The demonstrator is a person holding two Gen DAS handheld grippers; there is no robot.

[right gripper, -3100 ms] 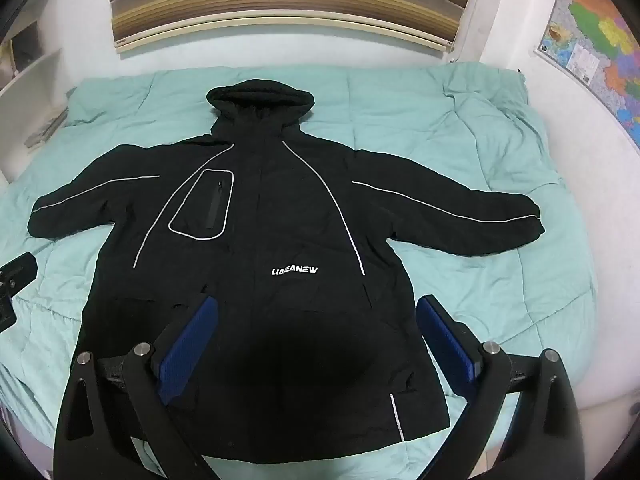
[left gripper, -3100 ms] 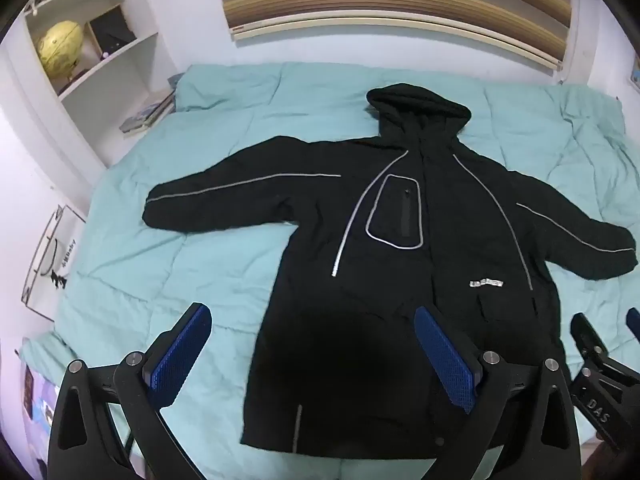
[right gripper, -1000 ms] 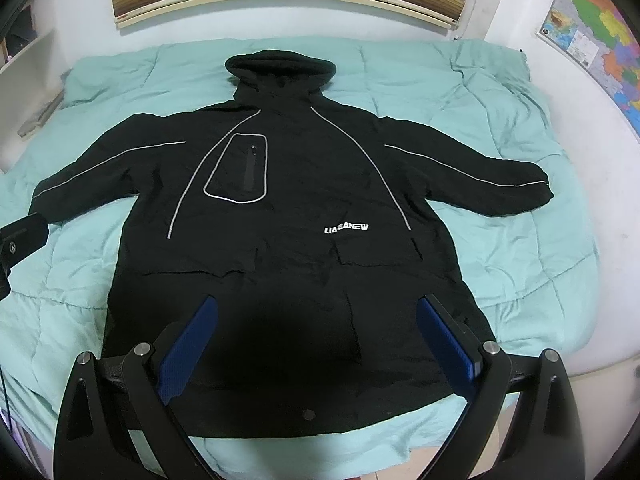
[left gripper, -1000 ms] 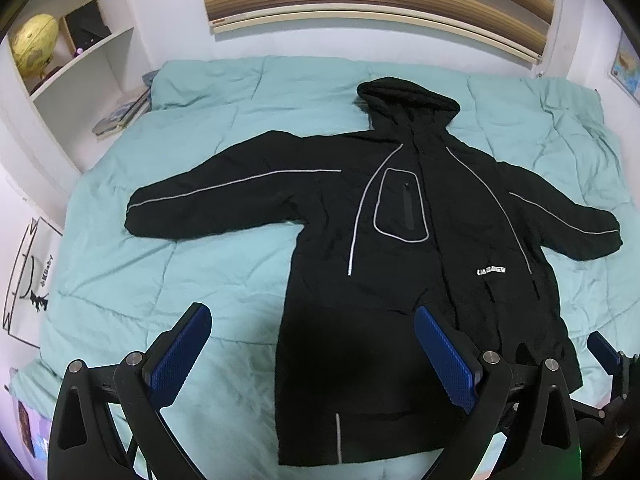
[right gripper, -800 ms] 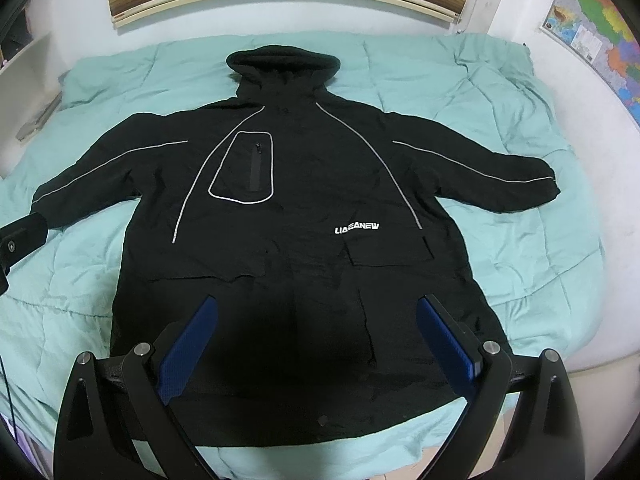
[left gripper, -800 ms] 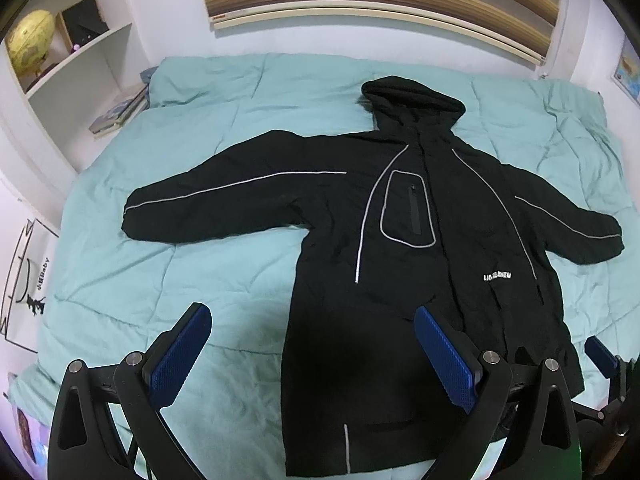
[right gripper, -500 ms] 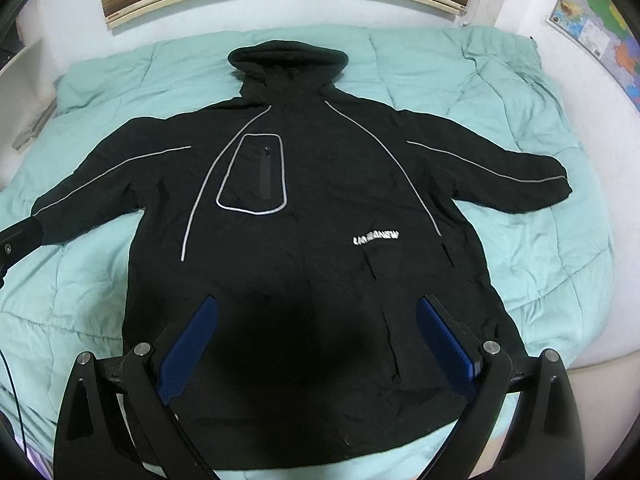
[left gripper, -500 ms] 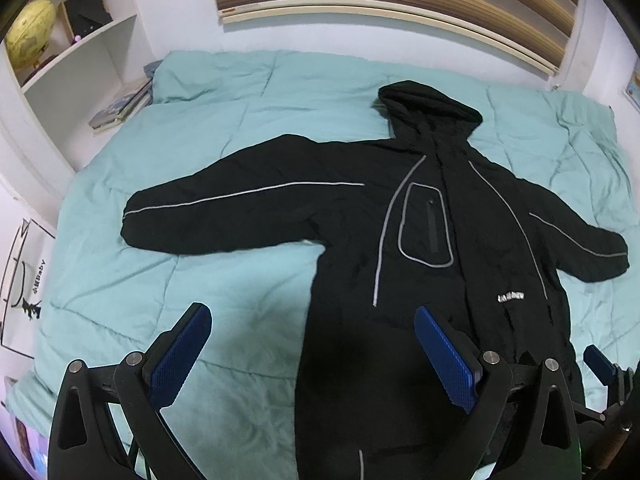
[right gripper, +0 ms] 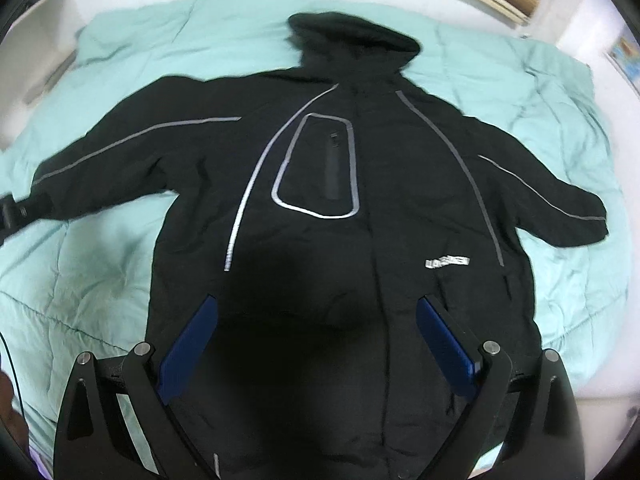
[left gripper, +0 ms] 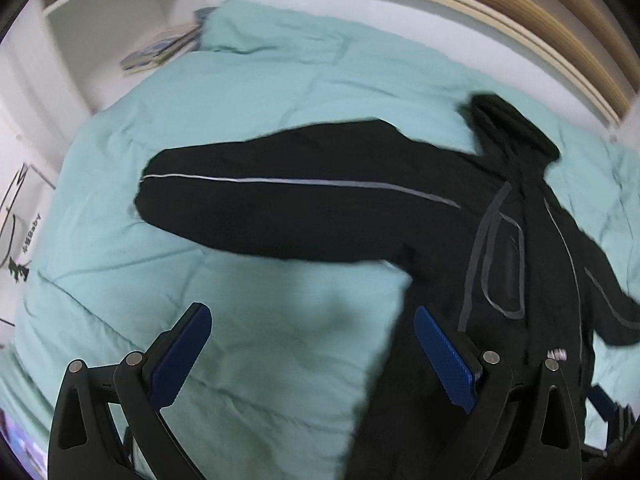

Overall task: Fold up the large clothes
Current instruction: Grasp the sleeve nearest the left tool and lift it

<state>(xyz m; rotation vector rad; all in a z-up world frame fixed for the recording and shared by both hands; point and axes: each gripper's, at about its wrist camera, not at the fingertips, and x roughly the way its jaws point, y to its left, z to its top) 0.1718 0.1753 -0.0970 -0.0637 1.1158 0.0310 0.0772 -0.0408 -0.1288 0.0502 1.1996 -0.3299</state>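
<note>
Blurry in both views, with the hem of the big black hooded coat [right gripper: 320, 208] cut off below. Spread flat on the mint green quilted bed [left gripper: 248, 92], hood far, hem near, 2 sleeves out sideways. Left hand-held gripper [left gripper: 312, 356] and right hand-held gripper [right gripper: 316, 348] wide apart, holding nothing. Closer to the coat than 0.5 s ago.

Left gripper [left gripper: 312, 354] and right gripper [right gripper: 316, 346] both hover with fingers spread wide, gripping nothing

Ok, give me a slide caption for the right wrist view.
Open right gripper poised over a black hooded jacket spread flat, sleeves out, on a teal quilt.
</note>
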